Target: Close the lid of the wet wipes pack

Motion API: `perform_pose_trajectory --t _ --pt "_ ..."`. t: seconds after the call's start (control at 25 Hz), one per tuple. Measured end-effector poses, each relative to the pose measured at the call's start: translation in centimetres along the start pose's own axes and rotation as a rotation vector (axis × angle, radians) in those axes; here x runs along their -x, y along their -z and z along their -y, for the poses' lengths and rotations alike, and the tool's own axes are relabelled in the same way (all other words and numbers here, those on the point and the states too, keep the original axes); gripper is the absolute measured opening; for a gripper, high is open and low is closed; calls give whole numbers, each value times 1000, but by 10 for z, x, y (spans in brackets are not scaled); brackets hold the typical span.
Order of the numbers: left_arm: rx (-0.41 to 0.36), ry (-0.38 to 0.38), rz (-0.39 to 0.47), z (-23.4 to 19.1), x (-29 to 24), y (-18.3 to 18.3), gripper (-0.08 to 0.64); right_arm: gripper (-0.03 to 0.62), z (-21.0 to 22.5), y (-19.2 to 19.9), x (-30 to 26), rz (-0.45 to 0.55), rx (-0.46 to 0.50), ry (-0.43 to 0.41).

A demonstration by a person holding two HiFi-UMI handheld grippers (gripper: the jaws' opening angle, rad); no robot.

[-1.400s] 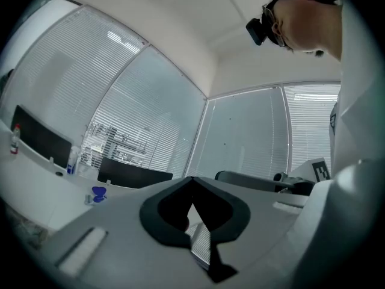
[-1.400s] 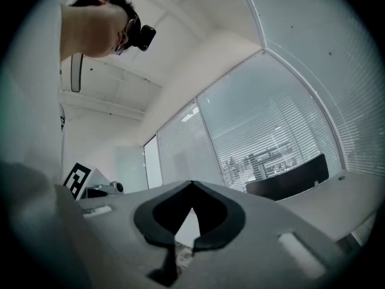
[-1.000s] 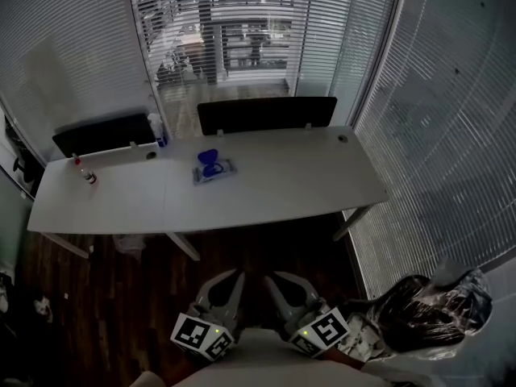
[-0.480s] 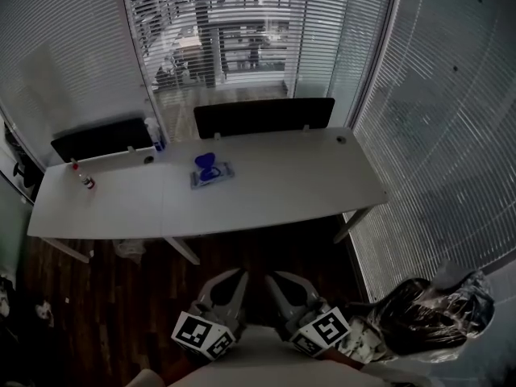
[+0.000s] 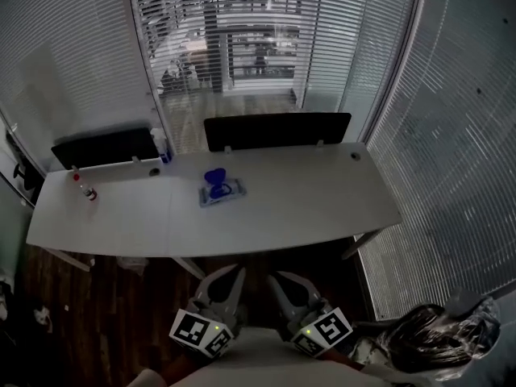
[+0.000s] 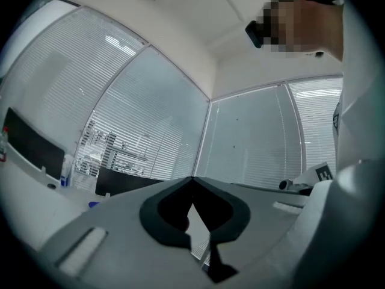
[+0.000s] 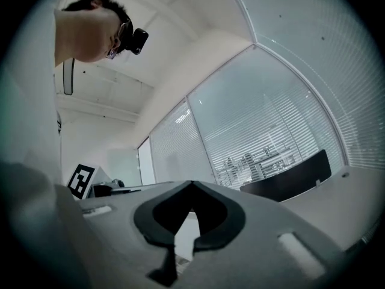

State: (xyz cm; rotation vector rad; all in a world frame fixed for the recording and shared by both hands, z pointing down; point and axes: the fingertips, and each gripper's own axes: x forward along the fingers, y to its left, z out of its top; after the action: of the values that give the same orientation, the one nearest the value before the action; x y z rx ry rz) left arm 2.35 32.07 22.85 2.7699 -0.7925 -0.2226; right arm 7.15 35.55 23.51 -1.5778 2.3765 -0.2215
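Grey, the left gripper point(image 5: 228, 276) and right gripper point(image 5: 279, 281) keep their fingers point(image 6: 108, 227) closed on nothing. Well ahead of them the surface point(image 5: 306, 200) has drawn slightly nearer. On it lies the wet wipes pack point(image 5: 222, 193), its blue lid point(image 5: 214, 177) seemingly raised and unreached.

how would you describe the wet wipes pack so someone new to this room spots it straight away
Start at the long white desk in front of the window blinds. Near its middle, just ahead of the wider black screen, lies the wet wipes pack. It is the only flat thing there, pale, with a blue lid standing open; the red-capped bottle and spray bottle stand upright further left.
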Motion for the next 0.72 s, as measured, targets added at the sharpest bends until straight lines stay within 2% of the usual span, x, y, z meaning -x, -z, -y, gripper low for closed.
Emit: perform_pose_trajectory --t 0.44,0.72 --pt "41 -44 1 -143 -55 -39 2 0 30 1 -163 -34 23 -42" --pt "62 -38 -31 -221 -100 -53 2 0 68 2 -250 -46 15 -14"
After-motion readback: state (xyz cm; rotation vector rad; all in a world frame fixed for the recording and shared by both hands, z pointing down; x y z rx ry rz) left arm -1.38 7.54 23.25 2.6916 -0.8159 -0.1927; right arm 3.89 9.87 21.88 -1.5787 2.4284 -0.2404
